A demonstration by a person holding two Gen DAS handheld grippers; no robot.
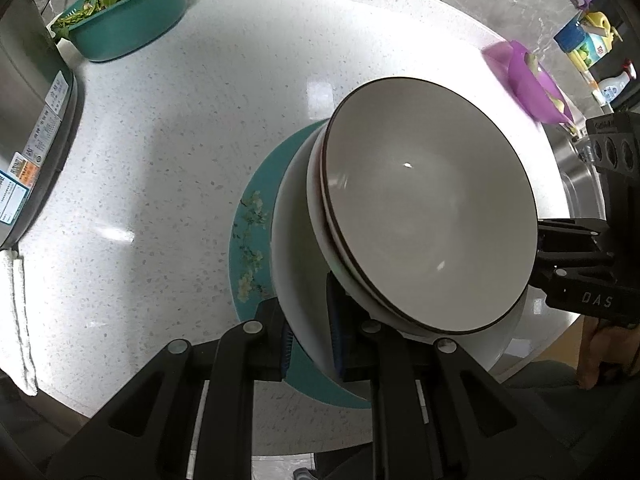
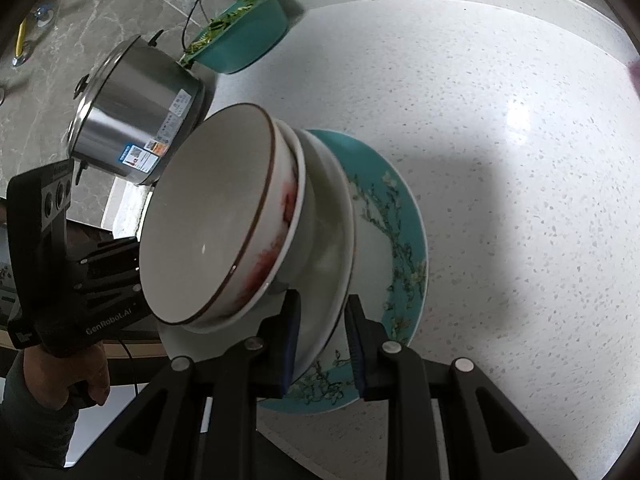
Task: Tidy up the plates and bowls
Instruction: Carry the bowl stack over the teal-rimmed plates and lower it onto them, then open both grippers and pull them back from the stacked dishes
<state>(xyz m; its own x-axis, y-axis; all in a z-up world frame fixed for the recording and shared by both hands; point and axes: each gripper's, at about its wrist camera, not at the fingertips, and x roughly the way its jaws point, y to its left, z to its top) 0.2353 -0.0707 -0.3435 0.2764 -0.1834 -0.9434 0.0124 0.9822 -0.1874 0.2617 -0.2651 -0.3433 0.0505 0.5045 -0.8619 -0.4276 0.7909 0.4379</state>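
A stack stands on the counter: a teal flowered plate (image 1: 250,236) (image 2: 400,216) at the bottom, a white plate (image 1: 298,276) (image 2: 328,256) on it, then two nested white bowls with dark rims (image 1: 432,208) (image 2: 208,216). My left gripper (image 1: 308,336) is shut on the white plate's rim at one side. My right gripper (image 2: 322,340) is shut on the white plate's rim at the opposite side. Each gripper shows in the other's view, the right one (image 1: 580,264) and the left one (image 2: 104,272).
A steel pot (image 1: 28,128) (image 2: 136,116) and a teal basin of greens (image 1: 128,12) (image 2: 244,36) stand at the counter's far side. A purple bowl (image 1: 532,84), bottles (image 1: 592,44) and a sink (image 1: 580,184) lie beyond the stack. A white cloth (image 1: 16,320) hangs at the edge.
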